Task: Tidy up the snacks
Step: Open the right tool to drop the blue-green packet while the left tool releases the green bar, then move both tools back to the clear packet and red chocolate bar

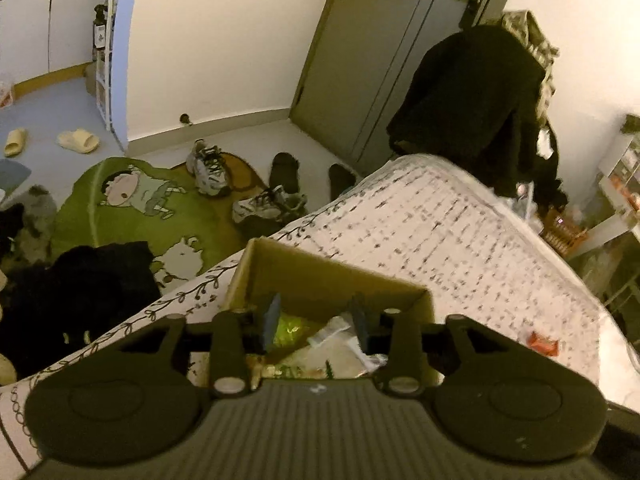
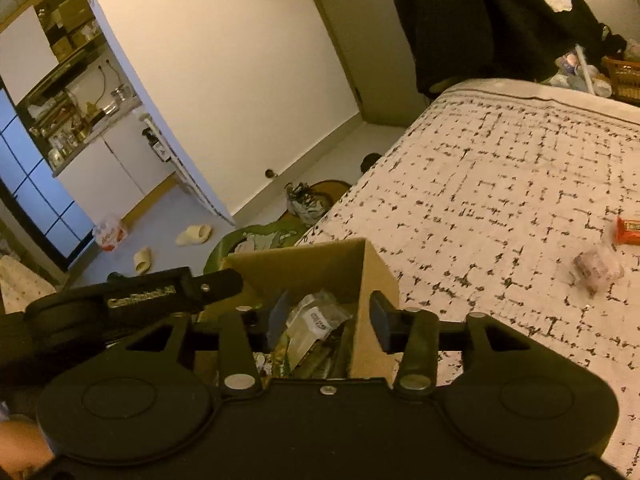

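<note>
Left gripper (image 1: 316, 322) held wide apart over cardboard box (image 1: 320, 276), nothing gripped; right gripper (image 2: 330, 320) likewise spread, empty; orange snack (image 2: 628, 231) seen at three o'clock on bed (image 2: 500, 184)

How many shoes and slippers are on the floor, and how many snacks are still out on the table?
Sneakers: 2
Slippers: 2
Snacks on the table, outside the box: 2, an orange packet and a pinkish wrapped one
Total: 6
</note>
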Tool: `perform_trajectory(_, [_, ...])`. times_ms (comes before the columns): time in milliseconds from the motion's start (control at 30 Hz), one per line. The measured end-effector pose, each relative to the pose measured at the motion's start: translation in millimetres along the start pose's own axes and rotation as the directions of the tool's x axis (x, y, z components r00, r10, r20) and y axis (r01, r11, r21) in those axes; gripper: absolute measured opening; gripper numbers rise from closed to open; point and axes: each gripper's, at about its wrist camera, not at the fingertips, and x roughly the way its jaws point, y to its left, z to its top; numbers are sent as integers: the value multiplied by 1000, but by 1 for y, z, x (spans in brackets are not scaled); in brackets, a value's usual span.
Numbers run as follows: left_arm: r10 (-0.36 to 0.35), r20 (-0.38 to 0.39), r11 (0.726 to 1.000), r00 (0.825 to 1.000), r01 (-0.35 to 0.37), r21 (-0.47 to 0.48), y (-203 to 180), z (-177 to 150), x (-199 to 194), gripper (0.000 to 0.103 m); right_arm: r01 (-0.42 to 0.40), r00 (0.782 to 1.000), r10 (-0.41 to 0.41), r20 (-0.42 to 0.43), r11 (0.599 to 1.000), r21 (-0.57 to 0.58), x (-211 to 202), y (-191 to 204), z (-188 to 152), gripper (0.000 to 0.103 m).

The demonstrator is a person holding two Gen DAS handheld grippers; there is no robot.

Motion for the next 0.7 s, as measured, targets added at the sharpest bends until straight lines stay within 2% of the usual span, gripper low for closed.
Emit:
perform_trajectory(67, [21,14,1000,1000,-21,-1,0,0,-4,50,-5,1000,5,11,1000,2,-3,-2,2,51])
perform_trajectory(167, [55,22,999,998,-54,-5,1,2,-9,54,-10,1000,10,26,1000,12,-7,-4,5,52])
perform_trajectory(233, [79,15,997,997,-79,-13,2,4,-12,62,-11,1000,10,29,1000,16,-9,-5,7,54])
perform_trajectory(300, [107,16,994,994,-107,-6,0,5,-15,77,-3,999,2,35,1000,11,-13,-7,8,60])
perform_trajectory(367, [128,6,992,992,-128,7,-2,6,-19,82,6,999,-6,38,1000,-1,-16,-10,10,65])
perform_trajectory(467, [169,11,985,986,-169,31,-7,5,-26,82,14,999,-14,40,1000,-7,-22,-16,10,72])
perform_trajectory(533, [170,14,985,985,-170,23,-7,3,-31,82,19,999,-19,44,1000,-8,-26,-20,10,80])
perform_trajectory(700, [200,15,979,980,-200,29,-14,-4,-40,87,13,999,-11,46,1000,-26,-34,-28,10,86])
